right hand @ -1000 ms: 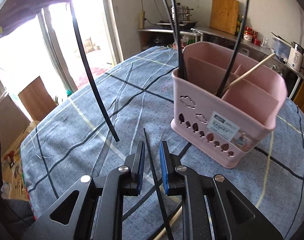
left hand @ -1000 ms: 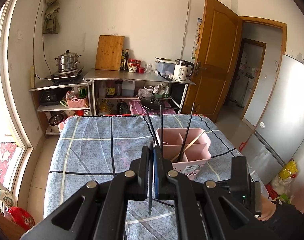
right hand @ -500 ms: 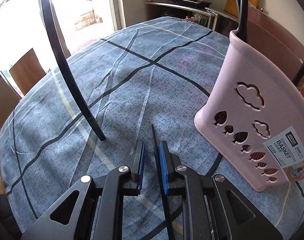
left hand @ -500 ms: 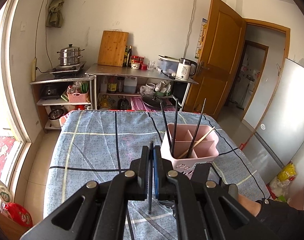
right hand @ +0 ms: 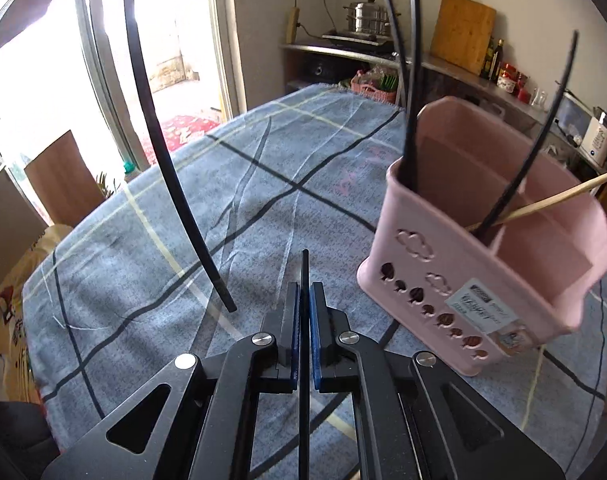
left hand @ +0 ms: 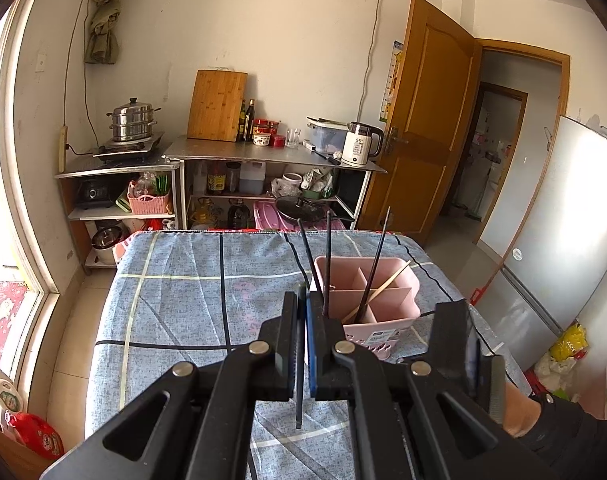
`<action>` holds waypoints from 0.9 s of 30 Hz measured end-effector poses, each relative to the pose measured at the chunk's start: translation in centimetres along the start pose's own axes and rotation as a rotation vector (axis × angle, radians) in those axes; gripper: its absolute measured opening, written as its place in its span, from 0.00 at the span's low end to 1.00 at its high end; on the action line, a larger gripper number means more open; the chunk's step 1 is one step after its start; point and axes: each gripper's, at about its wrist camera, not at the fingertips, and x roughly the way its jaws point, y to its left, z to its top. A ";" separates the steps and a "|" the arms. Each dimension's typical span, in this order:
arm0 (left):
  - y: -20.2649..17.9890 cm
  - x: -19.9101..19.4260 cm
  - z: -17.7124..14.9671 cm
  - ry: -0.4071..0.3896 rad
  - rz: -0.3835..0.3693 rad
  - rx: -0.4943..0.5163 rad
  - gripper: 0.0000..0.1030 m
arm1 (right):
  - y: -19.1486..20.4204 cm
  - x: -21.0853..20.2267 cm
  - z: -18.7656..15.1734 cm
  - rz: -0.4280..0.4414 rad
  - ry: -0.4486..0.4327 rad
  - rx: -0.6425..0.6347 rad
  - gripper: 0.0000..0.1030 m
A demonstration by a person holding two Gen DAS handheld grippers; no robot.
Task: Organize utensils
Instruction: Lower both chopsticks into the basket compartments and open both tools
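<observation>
My left gripper (left hand: 302, 312) is shut on a black chopstick (left hand: 299, 392) that hangs tip-down over the blue checked tablecloth (left hand: 175, 312). In the right wrist view the same chopstick (right hand: 171, 184) hangs in from the upper left. My right gripper (right hand: 303, 312) has its jaws closing; the pads press on a second black chopstick (right hand: 304, 272) that points forward. To its right stands the pink utensil basket (right hand: 463, 264), also in the left wrist view (left hand: 387, 322). The basket holds three black chopsticks and a wooden one (right hand: 543, 202).
A hand and sleeve (left hand: 519, 412) carry the right gripper at the table's right side. Beyond the table are a steel counter with a kettle (left hand: 359, 144), a cutting board (left hand: 215, 106) and a steamer pot (left hand: 133, 120). A fridge (left hand: 563, 240) stands right, a glass door (right hand: 63, 60) left.
The right gripper's jaws have shut on the chopstick that lay between them on the cloth, and it has drawn back from the basket. The left gripper still holds its chopstick.
</observation>
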 end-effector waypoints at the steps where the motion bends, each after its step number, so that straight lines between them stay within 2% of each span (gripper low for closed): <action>1: -0.2 -0.1 0.1 -0.003 -0.001 0.002 0.04 | -0.2 -1.4 0.1 -0.006 -0.028 0.007 0.04; 7: -1.9 -0.8 1.1 -0.023 -0.015 0.027 0.04 | -1.4 -9.4 0.6 -0.080 -0.188 0.045 0.04; 13: -3.8 -1.0 2.2 -0.040 -0.021 0.054 0.04 | -2.7 -14.8 1.6 -0.148 -0.312 0.086 0.04; 18: -4.6 -0.4 3.8 -0.045 -0.031 0.052 0.04 | -3.6 -16.9 2.2 -0.177 -0.377 0.110 0.04; 27: -6.0 1.2 7.5 -0.057 -0.048 0.054 0.04 | -4.4 -19.2 4.7 -0.170 -0.482 0.152 0.04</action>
